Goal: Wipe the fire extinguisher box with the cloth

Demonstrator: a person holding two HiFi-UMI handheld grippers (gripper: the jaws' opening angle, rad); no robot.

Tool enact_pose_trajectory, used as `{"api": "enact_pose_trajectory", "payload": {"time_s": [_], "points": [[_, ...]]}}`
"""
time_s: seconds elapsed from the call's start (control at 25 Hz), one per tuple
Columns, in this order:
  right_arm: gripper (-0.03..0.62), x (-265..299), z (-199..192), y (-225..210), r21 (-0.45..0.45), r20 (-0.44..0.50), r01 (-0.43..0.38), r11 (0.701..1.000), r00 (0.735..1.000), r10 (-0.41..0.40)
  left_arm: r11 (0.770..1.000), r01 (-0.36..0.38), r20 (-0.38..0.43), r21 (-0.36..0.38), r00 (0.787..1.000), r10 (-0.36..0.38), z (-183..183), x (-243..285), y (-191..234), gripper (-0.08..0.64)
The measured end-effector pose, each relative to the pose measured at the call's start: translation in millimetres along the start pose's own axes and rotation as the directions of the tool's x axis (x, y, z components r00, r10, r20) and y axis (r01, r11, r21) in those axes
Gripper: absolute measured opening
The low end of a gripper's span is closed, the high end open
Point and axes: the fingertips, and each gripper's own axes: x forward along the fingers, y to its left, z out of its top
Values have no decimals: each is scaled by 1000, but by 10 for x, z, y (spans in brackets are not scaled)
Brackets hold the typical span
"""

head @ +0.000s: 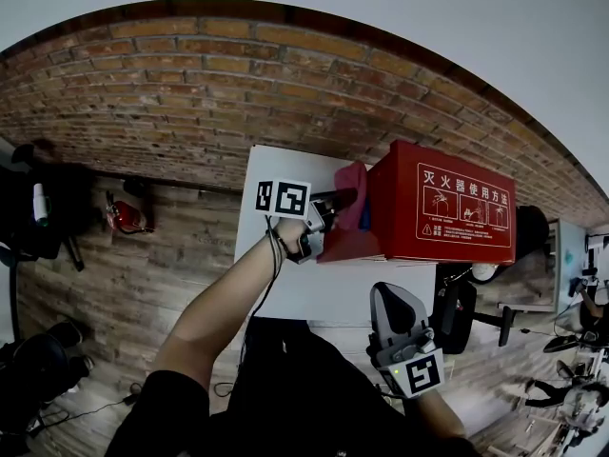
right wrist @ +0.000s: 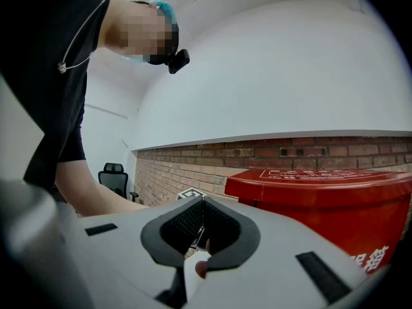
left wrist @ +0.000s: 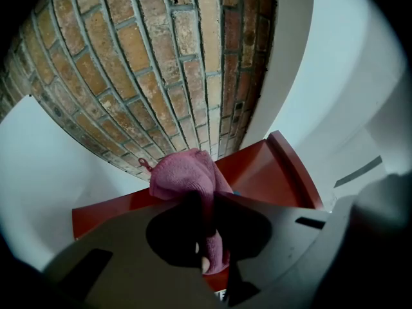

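The red fire extinguisher box (head: 442, 209) stands on a white table (head: 285, 284), white lettering on its lid. My left gripper (head: 335, 209) is shut on a pink cloth (head: 354, 198) and holds it against the box's left end. In the left gripper view the cloth (left wrist: 187, 176) bunches out past the shut jaws of the left gripper (left wrist: 206, 237), lying on the red box (left wrist: 270, 172). My right gripper (head: 392, 298) hovers near the table's front edge, away from the box. In its own view the right gripper (right wrist: 201, 232) is shut with nothing in it, and the box (right wrist: 328, 198) sits to its right.
A brick wall (head: 238, 84) runs behind the table. A small red object (head: 124, 217) lies on the wooden floor at the left. A black office chair (head: 461, 312) stands right of the table's front, with more furniture at the far right. The person's arm (right wrist: 96, 192) reaches across the right gripper view.
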Motion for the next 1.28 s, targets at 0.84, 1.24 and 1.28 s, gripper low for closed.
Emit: {"api": "enact_pose_trajectory", "payload": {"time_s": [0.84,1.24,1.28], "points": [[21,57,-86,-28,6,-19,1,1000,1000,-1,999,-47,-10,-2,999,47,-98,12,342,74],[21,120,-127,-42,9,-26,-4,1000,1000,5,997,-77,-23,-2,997,77,-172,14,565,74],[21,127,-127,-42,8,-27,-5,1000,1000,5,997,-78,-24,-2,997,78,-178,16,582,74]]}}
